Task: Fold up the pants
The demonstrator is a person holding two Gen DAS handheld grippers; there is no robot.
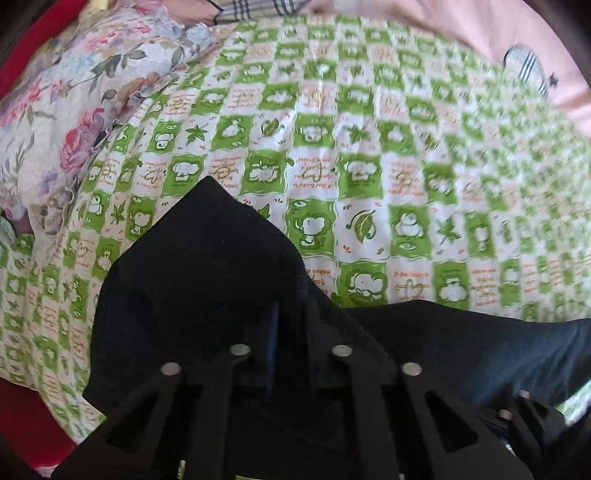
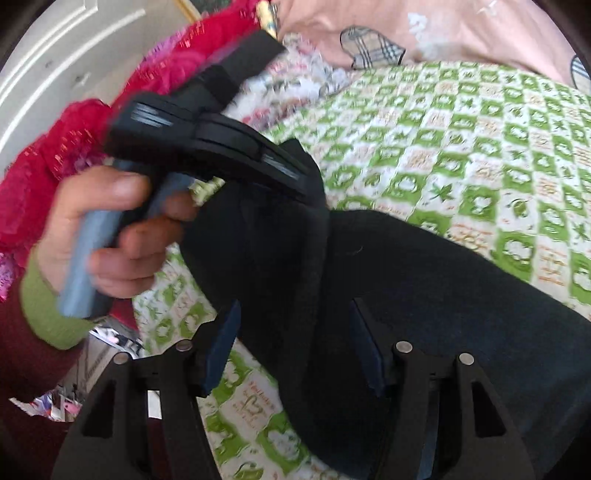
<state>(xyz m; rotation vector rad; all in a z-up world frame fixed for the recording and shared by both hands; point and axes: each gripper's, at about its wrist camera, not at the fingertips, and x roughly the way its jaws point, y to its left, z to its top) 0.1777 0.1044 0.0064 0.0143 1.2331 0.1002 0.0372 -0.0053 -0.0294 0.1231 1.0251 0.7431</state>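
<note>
Black pants [image 1: 207,266] lie on a green-and-white checked bedsheet [image 1: 369,147]. My left gripper [image 1: 291,325] is shut on a bunched part of the pants and holds it lifted off the sheet. In the right wrist view the pants [image 2: 424,277] stretch from lower right up to the left gripper's body [image 2: 207,147], held by a hand. My right gripper [image 2: 295,350] is open, its fingers [image 2: 221,343] on either side of a hanging fold of the pants.
A floral quilt [image 1: 74,103] is heaped at the left. A pink cover [image 1: 517,33] lies at the far side. A red fuzzy blanket [image 2: 48,158] lies at the bed's left edge. A white door [image 2: 55,48] stands behind it.
</note>
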